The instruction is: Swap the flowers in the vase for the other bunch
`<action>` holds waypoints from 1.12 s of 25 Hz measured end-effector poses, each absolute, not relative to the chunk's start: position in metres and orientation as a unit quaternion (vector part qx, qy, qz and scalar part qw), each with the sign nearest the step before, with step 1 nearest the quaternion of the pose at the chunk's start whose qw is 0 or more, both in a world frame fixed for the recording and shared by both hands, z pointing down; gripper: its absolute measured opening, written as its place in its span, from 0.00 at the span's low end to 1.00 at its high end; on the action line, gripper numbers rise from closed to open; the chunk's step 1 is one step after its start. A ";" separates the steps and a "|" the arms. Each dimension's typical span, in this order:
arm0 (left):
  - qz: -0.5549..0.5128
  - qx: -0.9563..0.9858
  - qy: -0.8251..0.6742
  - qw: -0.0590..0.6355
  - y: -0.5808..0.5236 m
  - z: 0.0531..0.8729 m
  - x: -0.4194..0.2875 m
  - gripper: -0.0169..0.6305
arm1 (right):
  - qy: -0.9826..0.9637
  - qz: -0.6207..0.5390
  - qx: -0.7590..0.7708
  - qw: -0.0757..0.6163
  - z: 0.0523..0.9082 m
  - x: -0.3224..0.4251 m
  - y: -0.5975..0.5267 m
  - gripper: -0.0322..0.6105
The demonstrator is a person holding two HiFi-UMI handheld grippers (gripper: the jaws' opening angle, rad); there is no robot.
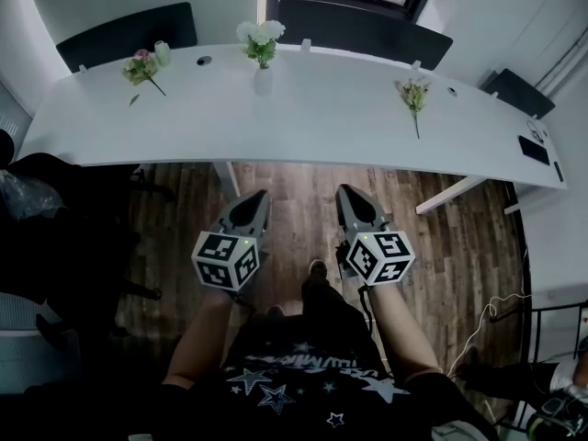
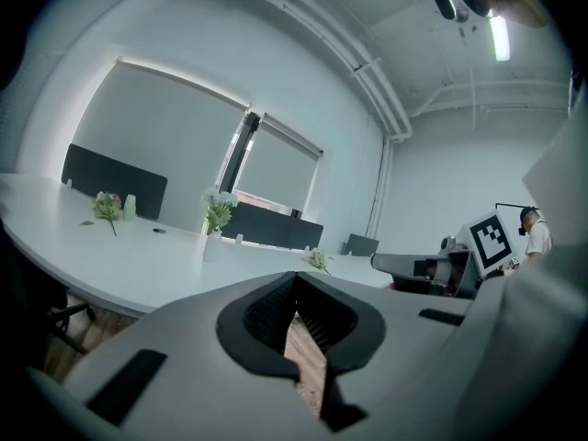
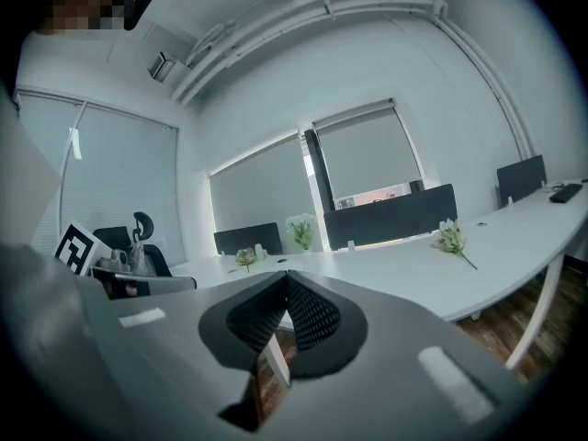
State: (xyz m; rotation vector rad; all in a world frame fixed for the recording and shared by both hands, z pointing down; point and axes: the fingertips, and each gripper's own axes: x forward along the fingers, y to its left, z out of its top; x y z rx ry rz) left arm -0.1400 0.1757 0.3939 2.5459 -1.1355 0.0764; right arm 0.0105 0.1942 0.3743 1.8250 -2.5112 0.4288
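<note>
A small white vase [image 1: 264,82] stands upright at the back middle of the long white table [image 1: 322,122], with white flowers [image 1: 260,39] in it. A pink bunch [image 1: 141,68] lies on the table at the left, and a pale bunch [image 1: 414,95] lies at the right. Both grippers hang over the wooden floor, short of the table's near edge. My left gripper [image 1: 260,194] is shut with nothing in it. My right gripper [image 1: 345,191] is shut and empty too. The left gripper view shows the vase [image 2: 212,245] and the pink bunch [image 2: 108,207] far off.
Dark screens [image 1: 365,28] line the table's far edge. A black device [image 1: 533,150] lies at the table's right end, and a small pale cup [image 1: 163,52] stands by the pink bunch. A black office chair [image 1: 55,237] sits at my left. White table legs [image 1: 449,195] reach the floor.
</note>
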 end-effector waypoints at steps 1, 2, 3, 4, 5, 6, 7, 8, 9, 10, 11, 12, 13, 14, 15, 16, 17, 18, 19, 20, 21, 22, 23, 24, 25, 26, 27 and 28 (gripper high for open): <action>0.028 0.897 -0.403 0.176 0.173 0.395 -0.140 0.04 | -0.803 0.137 0.580 0.005 0.376 0.012 0.190 0.05; 0.030 0.896 -0.406 0.176 0.170 0.397 -0.141 0.04 | -0.804 0.136 0.578 0.006 0.378 0.013 0.186 0.05; 0.031 0.895 -0.409 0.176 0.167 0.399 -0.142 0.04 | -0.805 0.135 0.577 0.007 0.379 0.015 0.180 0.05; 0.033 0.893 -0.413 0.175 0.163 0.400 -0.142 0.04 | -0.806 0.135 0.576 0.005 0.381 0.017 0.174 0.05; 0.034 0.891 -0.417 0.175 0.158 0.402 -0.143 0.04 | -0.806 0.135 0.576 0.002 0.382 0.020 0.168 0.05; 0.035 0.889 -0.422 0.174 0.151 0.403 -0.145 0.04 | -0.807 0.137 0.575 -0.001 0.383 0.022 0.160 0.05; 0.036 0.887 -0.427 0.173 0.145 0.404 -0.146 0.04 | -0.808 0.139 0.573 -0.005 0.384 0.025 0.153 0.05; 0.037 0.884 -0.433 0.172 0.137 0.406 -0.146 0.04 | -0.809 0.141 0.571 -0.007 0.385 0.027 0.145 0.05; 0.040 0.882 -0.438 0.170 0.129 0.407 -0.145 0.04 | -0.811 0.142 0.568 -0.008 0.386 0.030 0.136 0.05; 0.042 0.880 -0.442 0.169 0.122 0.407 -0.144 0.04 | -0.812 0.142 0.566 -0.008 0.387 0.032 0.127 0.05; 0.045 0.879 -0.445 0.167 0.114 0.407 -0.141 0.04 | -0.814 0.143 0.563 -0.008 0.388 0.035 0.117 0.05; 0.047 0.878 -0.448 0.165 0.106 0.407 -0.139 0.04 | -0.815 0.144 0.561 -0.009 0.389 0.038 0.107 0.05; 0.049 0.876 -0.451 0.163 0.098 0.407 -0.138 0.04 | -0.817 0.146 0.558 -0.010 0.390 0.040 0.097 0.05; 0.050 0.874 -0.455 0.161 0.089 0.407 -0.137 0.04 | -0.818 0.148 0.555 -0.011 0.391 0.041 0.088 0.05; 0.051 0.873 -0.459 0.160 0.081 0.407 -0.136 0.04 | -0.820 0.150 0.552 -0.011 0.392 0.042 0.079 0.05; 0.052 0.871 -0.461 0.159 0.072 0.406 -0.134 0.04 | -0.822 0.151 0.548 -0.010 0.393 0.044 0.070 0.05; 0.053 0.870 -0.463 0.158 0.063 0.405 -0.131 0.04 | -0.825 0.152 0.545 -0.008 0.393 0.046 0.062 0.05; 0.055 0.870 -0.464 0.157 0.055 0.404 -0.127 0.04 | -0.827 0.152 0.541 -0.007 0.393 0.049 0.055 0.05; 0.057 0.870 -0.465 0.154 0.047 0.404 -0.123 0.04 | -0.829 0.153 0.538 -0.006 0.393 0.053 0.047 0.05; 0.060 0.870 -0.465 0.150 0.039 0.403 -0.118 0.04 | -0.830 0.155 0.536 -0.006 0.394 0.057 0.041 0.05; 0.063 0.870 -0.466 0.147 0.032 0.402 -0.113 0.04 | -0.830 0.158 0.534 -0.007 0.394 0.062 0.034 0.05; 0.065 0.870 -0.467 0.143 0.025 0.401 -0.109 0.04 | -0.831 0.160 0.533 -0.007 0.395 0.066 0.027 0.05; 0.067 0.870 -0.468 0.139 0.019 0.401 -0.104 0.04 | -0.832 0.163 0.531 -0.008 0.396 0.070 0.021 0.05; 0.070 0.870 -0.469 0.135 0.012 0.400 -0.100 0.04 | -0.833 0.165 0.528 -0.007 0.397 0.073 0.015 0.05; 0.072 0.870 -0.470 0.132 0.006 0.399 -0.095 0.04 | -0.835 0.167 0.524 -0.006 0.398 0.075 0.009 0.05; 0.073 0.869 -0.472 0.128 0.001 0.398 -0.091 0.04 | -0.838 0.167 0.520 -0.005 0.397 0.077 0.004 0.05; 0.073 0.869 -0.473 0.125 -0.004 0.397 -0.087 0.04 | -0.840 0.168 0.516 -0.005 0.397 0.079 -0.001 0.05; 0.073 0.869 -0.474 0.122 -0.009 0.396 -0.083 0.04 | -0.842 0.170 0.511 -0.006 0.396 0.081 -0.007 0.05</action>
